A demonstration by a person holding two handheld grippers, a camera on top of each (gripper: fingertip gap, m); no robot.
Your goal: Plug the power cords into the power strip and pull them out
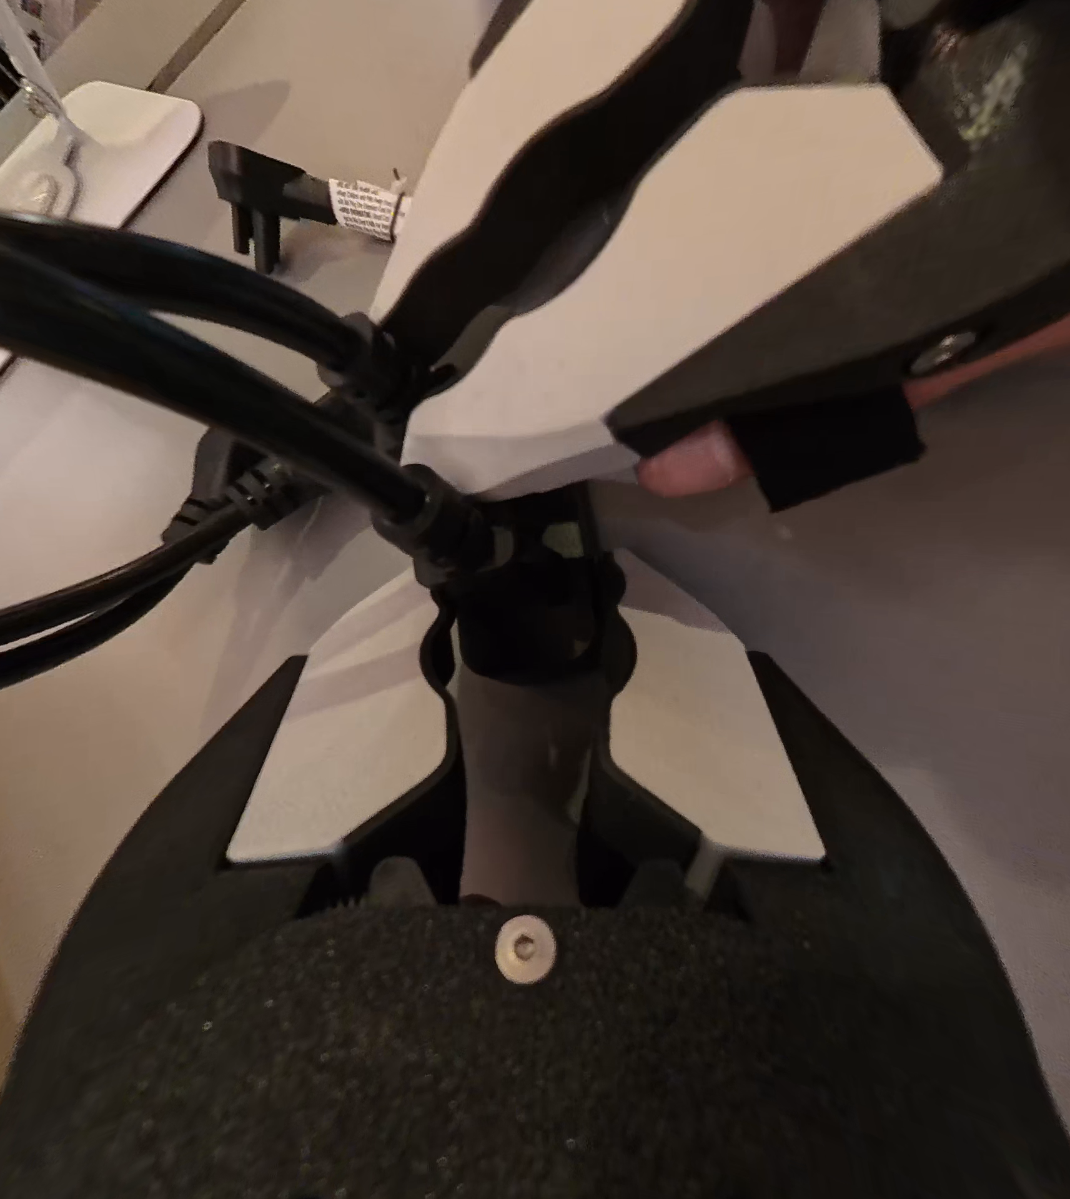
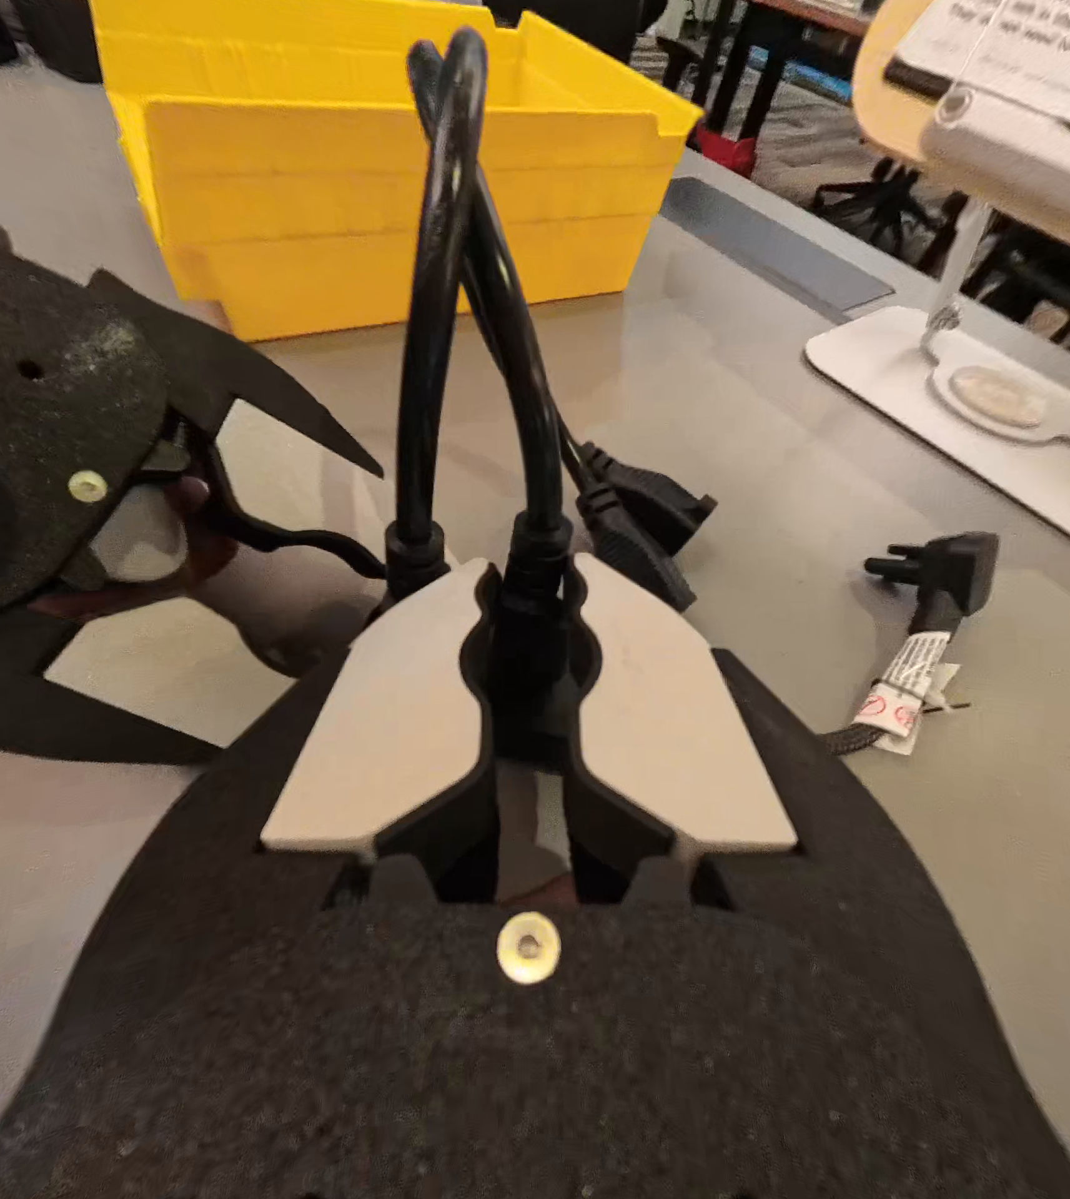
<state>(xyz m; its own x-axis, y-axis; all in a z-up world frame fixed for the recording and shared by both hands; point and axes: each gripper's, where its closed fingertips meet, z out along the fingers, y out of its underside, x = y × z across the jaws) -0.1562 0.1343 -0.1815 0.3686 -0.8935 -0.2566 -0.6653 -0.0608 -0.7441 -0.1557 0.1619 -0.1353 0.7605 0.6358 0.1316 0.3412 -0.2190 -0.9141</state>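
Two black power cords stand side by side and cross overhead. My right gripper [image 2: 532,584] is shut on the right cord's plug [image 2: 529,649]. My left gripper [image 1: 529,603] comes in from the left and is shut on the other cord's black plug [image 1: 519,623], which shows upright in the right wrist view [image 2: 412,551]. The two grippers nearly touch; the right one [image 1: 415,389] fills the upper right of the left wrist view. The power strip's body is hidden under the fingers. The cords' far connectors [image 2: 642,512] lie on the grey table [image 2: 746,422].
A yellow bin [image 2: 389,194] stands behind the cords. A black angled plug with a white tag [image 2: 947,571] lies to the right. A white stand base [image 2: 973,415] is farther right. A person's fingertip [image 1: 688,464] shows on the right gripper's handle. There is about 5 centimetres between the tips of the two grippers.
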